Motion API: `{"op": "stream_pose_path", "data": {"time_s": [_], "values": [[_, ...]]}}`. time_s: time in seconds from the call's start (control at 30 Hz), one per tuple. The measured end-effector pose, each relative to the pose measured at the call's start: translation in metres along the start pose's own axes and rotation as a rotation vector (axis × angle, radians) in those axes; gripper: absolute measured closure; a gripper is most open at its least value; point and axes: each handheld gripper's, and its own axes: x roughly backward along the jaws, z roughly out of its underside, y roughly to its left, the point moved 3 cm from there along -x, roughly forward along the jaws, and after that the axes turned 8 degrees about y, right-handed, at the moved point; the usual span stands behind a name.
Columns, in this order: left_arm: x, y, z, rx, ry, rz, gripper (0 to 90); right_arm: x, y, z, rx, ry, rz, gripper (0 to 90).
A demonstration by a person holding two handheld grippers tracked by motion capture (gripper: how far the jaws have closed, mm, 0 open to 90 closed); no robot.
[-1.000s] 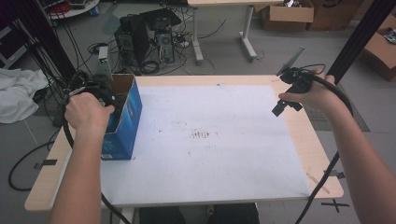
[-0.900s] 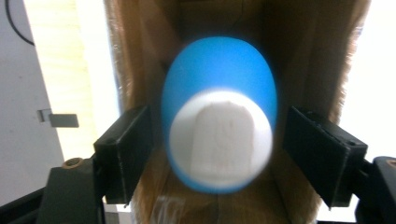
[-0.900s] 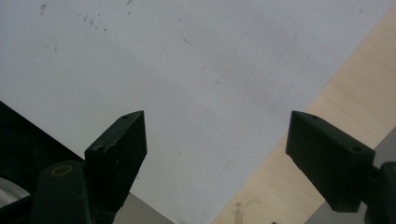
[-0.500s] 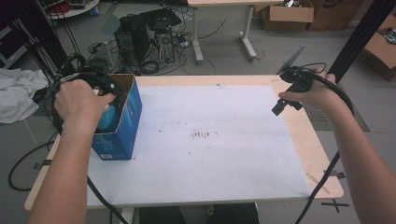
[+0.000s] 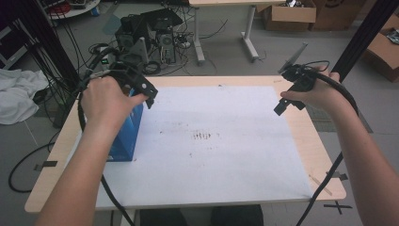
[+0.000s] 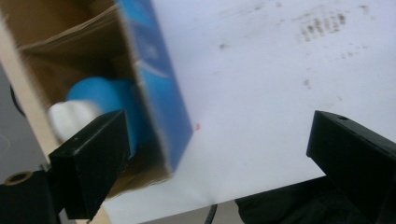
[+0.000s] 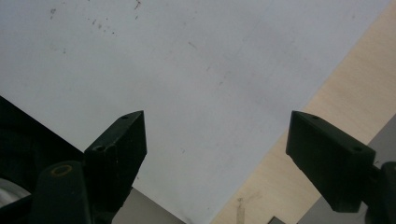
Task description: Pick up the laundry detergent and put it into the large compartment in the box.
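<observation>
Both grippers (image 5: 149, 94) (image 5: 287, 104) agape; left newly lifted off box (image 5: 127, 136).

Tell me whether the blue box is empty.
Not empty: the blue box is open, with a blue object with a white end visible inside it.

Table (image 5: 301, 141) at centre frame, carrying a sheet (image 5: 221, 155) across most of its top. Open box (image 5: 126, 136) at the left of the sheet, partly beneath the left hand (image 5: 106, 101). Inside the box, a bottle (image 6: 100, 105) lying against the near wall. Left gripper (image 5: 149, 96) above the box's right edge, upper left of the frame; right gripper (image 5: 284, 104) over the sheet's right edge, upper right. Computer equipment (image 5: 146, 33) on the floor behind the table; cardboard boxes (image 5: 301, 14) at top right.
</observation>
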Motion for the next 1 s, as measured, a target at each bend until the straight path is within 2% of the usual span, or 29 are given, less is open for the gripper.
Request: {"op": "stream_pose_path", "data": {"time_s": [0.13, 0.4, 0.57, 0.77, 1.0], "values": [[-0.003, -0.027, -0.004, -0.071, -0.002, 0.008, 3.6, 0.003, 0.002, 0.002, 0.004, -0.003, 0.003, 20.4], [-0.013, -0.064, -0.009, -0.163, -0.009, 0.008, 0.6, 0.006, 0.001, 0.007, 0.001, -0.01, 0.004, 20.2], [-0.023, -0.088, -0.009, -0.232, 0.003, -0.002, 0.3, 0.006, 0.0, 0.007, -0.002, -0.009, 0.003, 20.2], [-0.026, -0.103, -0.009, -0.271, 0.0, 0.001, 0.3, 0.004, 0.001, 0.006, 0.004, -0.01, 0.002, 20.1], [-0.03, -0.109, -0.01, -0.291, 0.0, 0.006, 0.3, 0.004, 0.002, 0.006, 0.001, -0.008, 0.003, 20.2]]}}
